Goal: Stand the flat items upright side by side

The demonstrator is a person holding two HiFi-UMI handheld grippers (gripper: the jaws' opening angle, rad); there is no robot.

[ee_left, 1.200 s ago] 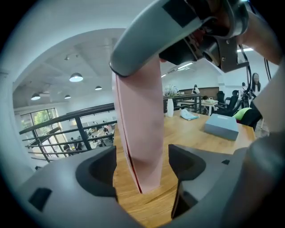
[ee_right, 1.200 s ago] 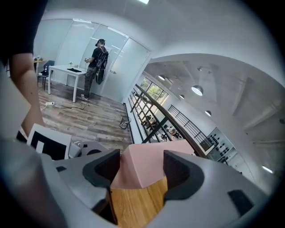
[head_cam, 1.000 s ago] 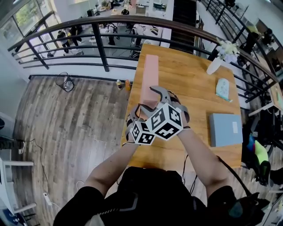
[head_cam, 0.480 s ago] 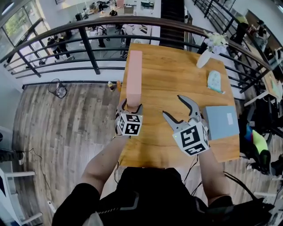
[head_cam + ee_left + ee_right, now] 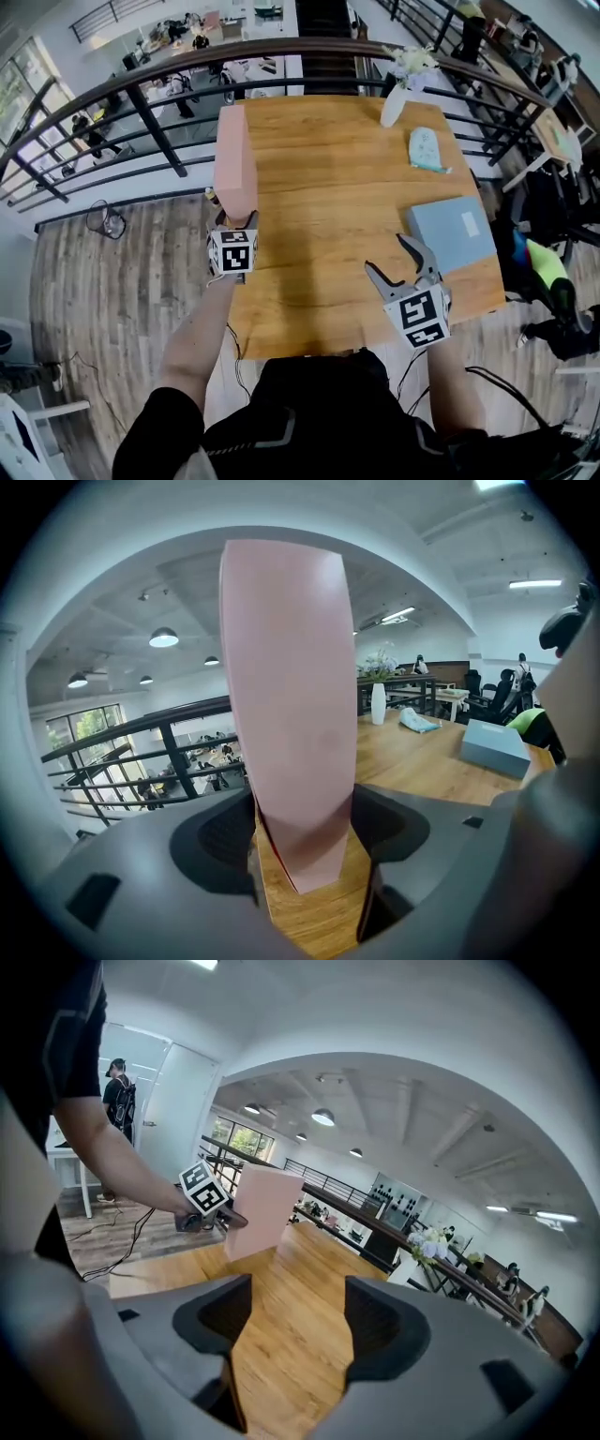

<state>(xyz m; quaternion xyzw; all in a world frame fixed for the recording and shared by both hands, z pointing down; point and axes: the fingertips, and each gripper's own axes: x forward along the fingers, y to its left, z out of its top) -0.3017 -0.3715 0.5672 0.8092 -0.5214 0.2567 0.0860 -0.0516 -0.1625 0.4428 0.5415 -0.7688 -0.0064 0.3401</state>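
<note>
Sight of the near end of the pink box (image 5: 234,161) is blocked by the left tongs (image 5: 235,223), just closing and pinching it upright on the table (image 5: 328,187). Right tongs (image 5: 389,258) are spread, empty.

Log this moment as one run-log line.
left gripper: gripping upright pink book, jaws just closing | right gripper: open, empty, near grey-blue book | grey-blue book: flat on table

Matt grey plastic forms the right gripper (image 5: 389,258); beneath it the table (image 5: 328,206) is smooth, lightly sheened wood; to its left, the pink slab (image 5: 234,164) looks matt.
</note>
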